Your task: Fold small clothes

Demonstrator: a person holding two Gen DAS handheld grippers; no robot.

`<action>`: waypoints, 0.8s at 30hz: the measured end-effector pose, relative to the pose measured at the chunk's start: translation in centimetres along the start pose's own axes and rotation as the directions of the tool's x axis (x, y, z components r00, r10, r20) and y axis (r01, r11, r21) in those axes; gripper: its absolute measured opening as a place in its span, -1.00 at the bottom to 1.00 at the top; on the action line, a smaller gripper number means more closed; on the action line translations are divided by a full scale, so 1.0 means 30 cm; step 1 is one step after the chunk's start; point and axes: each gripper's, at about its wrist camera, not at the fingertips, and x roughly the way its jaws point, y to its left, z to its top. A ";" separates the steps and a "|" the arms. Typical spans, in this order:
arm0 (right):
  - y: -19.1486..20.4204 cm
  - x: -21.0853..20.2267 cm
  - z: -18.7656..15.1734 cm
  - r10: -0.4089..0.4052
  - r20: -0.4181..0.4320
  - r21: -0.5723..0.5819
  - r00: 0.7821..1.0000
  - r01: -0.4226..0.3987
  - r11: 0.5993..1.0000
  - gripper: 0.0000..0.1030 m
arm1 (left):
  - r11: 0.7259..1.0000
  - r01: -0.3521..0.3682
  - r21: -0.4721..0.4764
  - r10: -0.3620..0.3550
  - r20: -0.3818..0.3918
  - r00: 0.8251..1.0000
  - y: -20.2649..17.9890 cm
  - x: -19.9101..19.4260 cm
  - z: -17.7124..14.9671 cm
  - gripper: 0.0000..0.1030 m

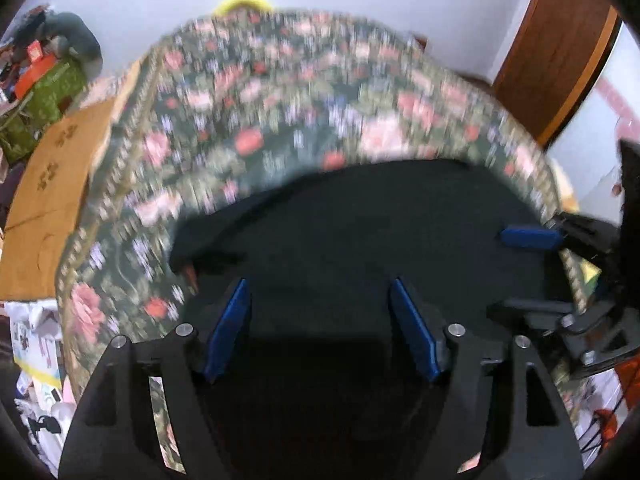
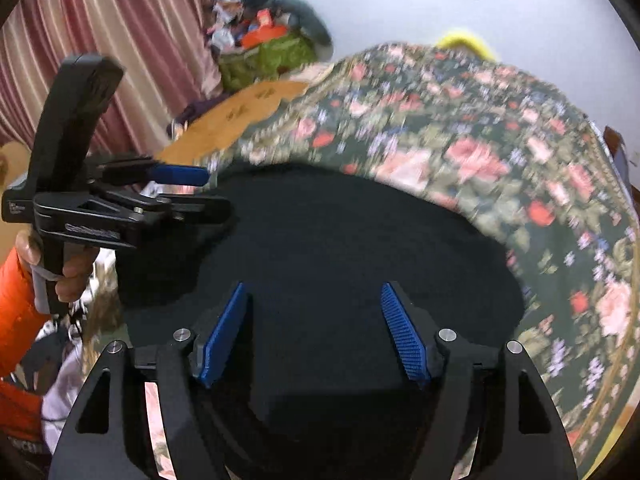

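Observation:
A black garment [image 1: 360, 220] lies flat on a table covered by a floral cloth [image 1: 248, 112]. My left gripper [image 1: 319, 284] hangs over the garment's near part, open, its blue pads wide apart with nothing pinched between them. My right gripper [image 2: 313, 286] is also open above the same black garment [image 2: 340, 232], pads apart and free of the fabric. In the right wrist view the left gripper [image 2: 204, 190] shows at the garment's left edge, held by a hand [image 2: 76, 272] in an orange sleeve. The right gripper [image 1: 496, 273] shows at the garment's right edge in the left wrist view.
The floral cloth [image 2: 480, 152] stretches beyond the garment toward a white wall. A brown cardboard sheet [image 1: 48, 200] lies left of the table. A green bag with clutter [image 2: 264, 56] stands by striped curtains [image 2: 120, 40]. A wooden door [image 1: 560, 48] is at the right.

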 end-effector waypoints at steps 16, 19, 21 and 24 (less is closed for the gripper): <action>-0.101 -0.301 -0.095 -0.157 0.141 0.170 0.978 0.132 0.977 0.28 | 0.974 -0.182 -0.132 0.200 0.141 0.970 0.164 -0.294 -0.159 0.66; -0.029 -0.394 -0.064 -0.178 0.237 0.134 0.955 0.149 0.980 0.28 | 0.976 -0.156 -0.149 0.189 0.245 0.951 0.118 -0.432 -0.140 0.66; 0.029 -0.464 -0.047 -0.178 0.302 0.107 0.937 0.153 0.982 0.28 | 0.981 -0.125 -0.150 0.168 0.315 0.934 0.075 -0.525 -0.131 0.66; 0.116 -0.554 -0.032 -0.170 0.394 0.071 0.903 0.154 0.985 0.28 | 0.986 -0.114 -0.120 0.155 0.421 0.894 -0.013 -0.660 -0.139 0.66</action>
